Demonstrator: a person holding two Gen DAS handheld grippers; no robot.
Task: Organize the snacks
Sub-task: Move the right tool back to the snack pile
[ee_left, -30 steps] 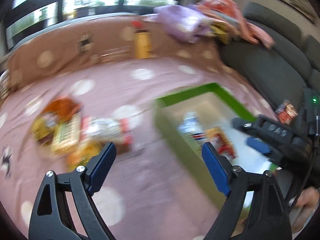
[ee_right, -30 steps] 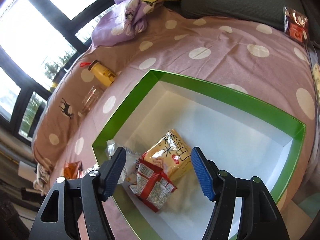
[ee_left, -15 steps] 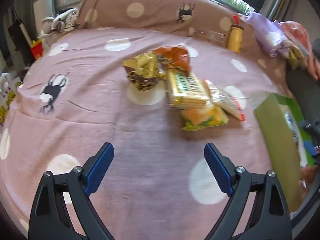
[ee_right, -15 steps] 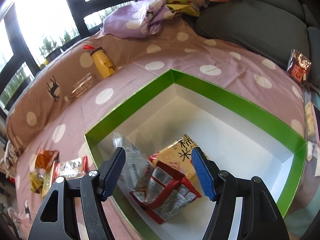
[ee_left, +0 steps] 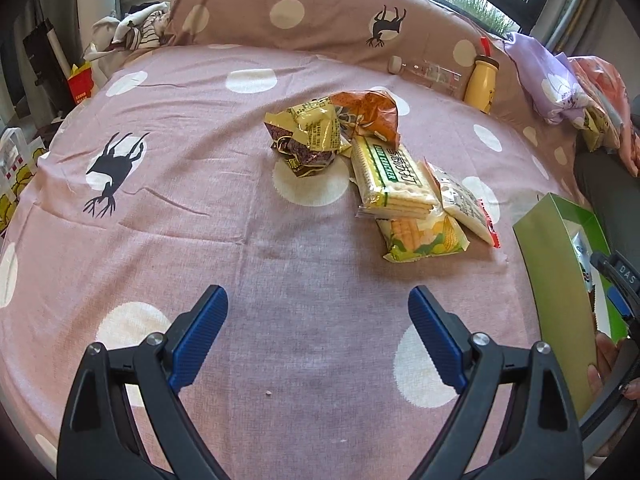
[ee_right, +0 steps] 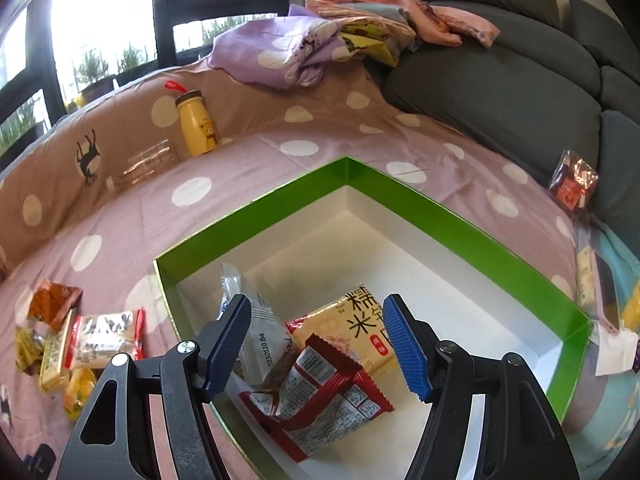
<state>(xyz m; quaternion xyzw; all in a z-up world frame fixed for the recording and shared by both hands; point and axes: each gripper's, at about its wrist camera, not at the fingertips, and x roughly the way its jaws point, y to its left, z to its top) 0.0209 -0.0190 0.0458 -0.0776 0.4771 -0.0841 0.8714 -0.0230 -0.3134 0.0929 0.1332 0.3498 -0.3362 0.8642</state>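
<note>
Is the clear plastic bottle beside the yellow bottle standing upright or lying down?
Lying down: the clear plastic bottle rests on its side, white cap leftward, beside the upright yellow bottle.

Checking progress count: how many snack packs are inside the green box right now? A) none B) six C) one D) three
D: the right wrist view shows three packs in the green box: a white pack, a yellow rice-snack pack and a red pack.

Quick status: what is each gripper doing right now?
Left gripper: open, empty, jaws just widened above the pink dotted bedcover.
Right gripper: open, empty, over the green-rimmed box.
</note>
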